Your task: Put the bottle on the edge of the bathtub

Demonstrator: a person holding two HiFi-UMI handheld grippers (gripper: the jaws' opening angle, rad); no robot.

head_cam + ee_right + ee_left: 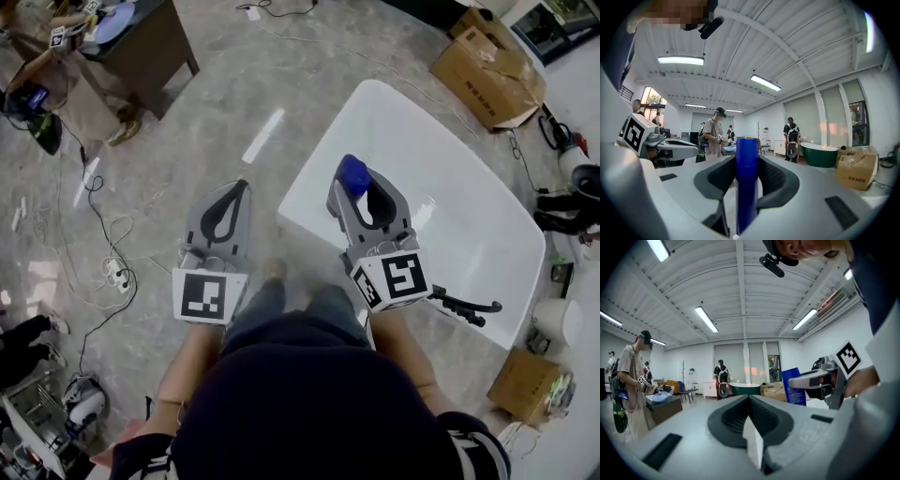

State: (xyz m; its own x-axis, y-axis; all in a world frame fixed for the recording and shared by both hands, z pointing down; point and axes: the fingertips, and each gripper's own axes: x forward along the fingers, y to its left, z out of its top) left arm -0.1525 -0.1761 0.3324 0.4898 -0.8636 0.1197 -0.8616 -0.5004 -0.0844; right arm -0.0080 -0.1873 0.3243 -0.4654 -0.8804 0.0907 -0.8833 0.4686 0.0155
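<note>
The tall blue plastic bottle (746,192) stands upright between the pads of my right tongs (746,161), which pinch it from both sides; its top pokes out past the tips. Seen from my head, the bottle and these tongs hang over the near left corner of the glossy white bathtub (469,225); I cannot tell whether anything touches the rim. My left tongs (239,192) are pressed together with nothing between them, level with the right pair and near it, over the grey stone floor (187,122) beside the tub. Beyond the bathtub's far corner lie brown cardboard boxes (487,61). Well apart at the upper left, a person in beige (56,75) stands by a dark bench (155,47).
</note>
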